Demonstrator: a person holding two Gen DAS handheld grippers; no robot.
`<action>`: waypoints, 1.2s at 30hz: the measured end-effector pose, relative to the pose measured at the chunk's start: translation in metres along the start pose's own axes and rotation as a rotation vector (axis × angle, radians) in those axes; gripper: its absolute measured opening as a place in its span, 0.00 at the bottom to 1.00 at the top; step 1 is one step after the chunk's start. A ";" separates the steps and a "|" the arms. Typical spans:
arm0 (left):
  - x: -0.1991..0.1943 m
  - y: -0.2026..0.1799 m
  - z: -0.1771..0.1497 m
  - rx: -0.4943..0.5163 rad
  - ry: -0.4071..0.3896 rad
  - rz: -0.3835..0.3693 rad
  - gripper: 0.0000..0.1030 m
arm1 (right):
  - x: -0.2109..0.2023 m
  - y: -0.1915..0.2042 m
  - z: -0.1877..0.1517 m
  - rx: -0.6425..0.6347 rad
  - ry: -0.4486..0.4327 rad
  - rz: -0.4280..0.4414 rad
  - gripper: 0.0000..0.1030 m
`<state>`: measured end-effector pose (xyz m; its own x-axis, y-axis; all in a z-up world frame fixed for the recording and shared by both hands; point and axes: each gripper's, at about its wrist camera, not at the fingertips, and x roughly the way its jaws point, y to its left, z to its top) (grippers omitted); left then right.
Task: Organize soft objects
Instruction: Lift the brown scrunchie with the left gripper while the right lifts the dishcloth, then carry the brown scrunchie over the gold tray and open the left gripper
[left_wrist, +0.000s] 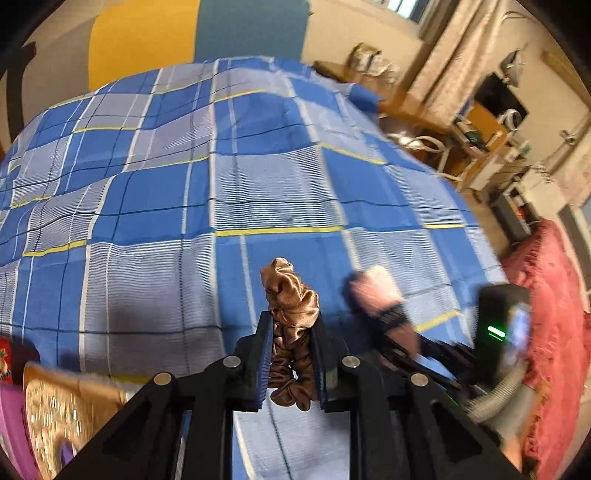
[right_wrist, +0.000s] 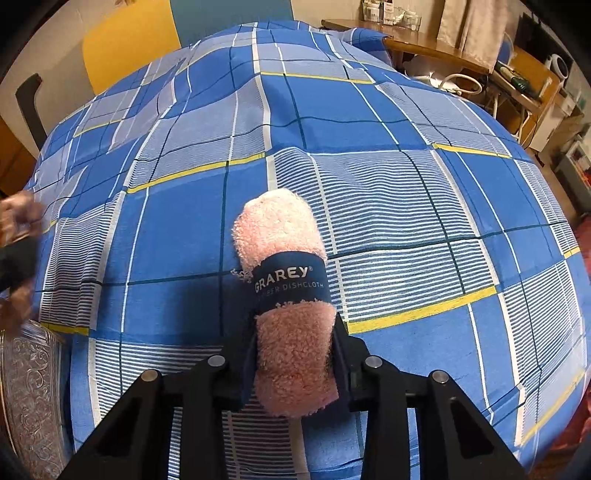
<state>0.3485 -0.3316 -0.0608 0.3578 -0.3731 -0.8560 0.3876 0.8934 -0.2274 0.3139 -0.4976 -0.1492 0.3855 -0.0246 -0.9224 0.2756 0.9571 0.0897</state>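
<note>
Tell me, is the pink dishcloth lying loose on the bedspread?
No, the right gripper is shut on the rolled dishcloth, holding it up over the plaid bedspread.

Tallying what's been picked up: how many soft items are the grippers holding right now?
2. A brown satin scrunchie is clamped in the left gripper; a rolled pink dishcloth is clamped in the right gripper. Both hang above the checked bedsheet. Others may lie out of view.

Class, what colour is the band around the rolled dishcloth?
Dark blue with white lettering, clearest in the right wrist view.
</note>
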 end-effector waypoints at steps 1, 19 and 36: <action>-0.010 -0.002 -0.004 0.003 -0.011 -0.016 0.18 | -0.001 0.001 0.000 -0.004 -0.006 -0.004 0.33; -0.139 0.005 -0.084 0.072 -0.139 -0.176 0.18 | -0.015 0.001 -0.004 -0.013 -0.084 -0.047 0.33; -0.210 0.106 -0.125 -0.044 -0.293 -0.121 0.18 | -0.029 0.009 -0.002 -0.034 -0.177 -0.047 0.33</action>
<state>0.2082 -0.1267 0.0368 0.5435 -0.5281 -0.6524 0.4076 0.8455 -0.3449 0.3035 -0.4872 -0.1227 0.5228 -0.1172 -0.8443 0.2681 0.9629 0.0323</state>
